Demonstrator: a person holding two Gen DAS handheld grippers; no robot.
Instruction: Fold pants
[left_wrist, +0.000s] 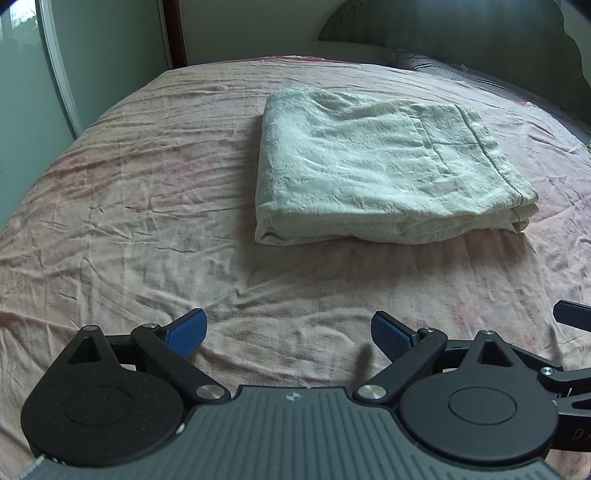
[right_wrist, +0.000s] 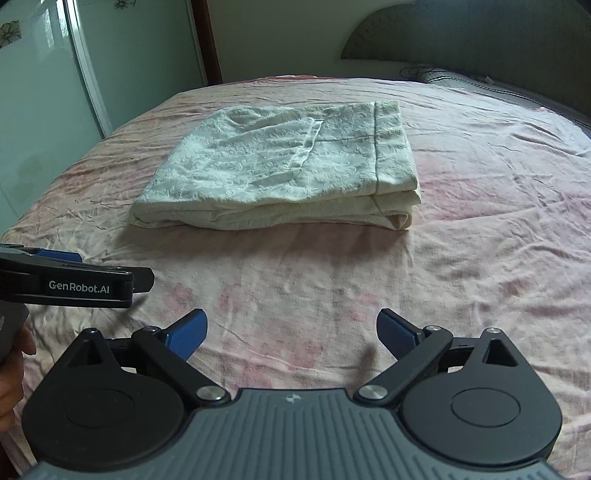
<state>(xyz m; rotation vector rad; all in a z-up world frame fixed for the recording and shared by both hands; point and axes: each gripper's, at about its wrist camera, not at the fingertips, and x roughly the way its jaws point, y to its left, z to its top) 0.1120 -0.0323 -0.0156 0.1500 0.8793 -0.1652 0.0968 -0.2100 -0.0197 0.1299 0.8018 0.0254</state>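
Your left gripper (left_wrist: 288, 334) sits low in its own view with both blue-padded fingers (left_wrist: 186, 332) spread wide and nothing between them, only rumpled sheet beneath. Your right gripper (right_wrist: 291, 332) is the same in its view: jaws spread wide apart, blue pads (right_wrist: 395, 334) clear of everything, hovering over the bed. From the right camera you can see the left gripper reaching in from the left edge as a black body with white lettering, and part of your hand (right_wrist: 13, 369) is visible at the lower left corner. From the left camera, a dark tip of the right gripper pokes in at the right edge. Both tools point downward toward the pink sheet (left_wrist: 129, 221), which is faded and heavily wrinkled and covers the whole bed. The pants (left_wrist: 384, 166) lie well ahead of both grippers, near the middle of the bed, touching neither tool. They are cream-white with a textured weave, already folded into a thick, roughly rectangular stack of several layers, with a hem band along the right side. Beyond the bed you see a curved grey headboard (right_wrist: 461, 33) at the upper right, a dark pillow (left_wrist: 461, 70) against it, and a pale sliding door (right_wrist: 44, 92) on the left.
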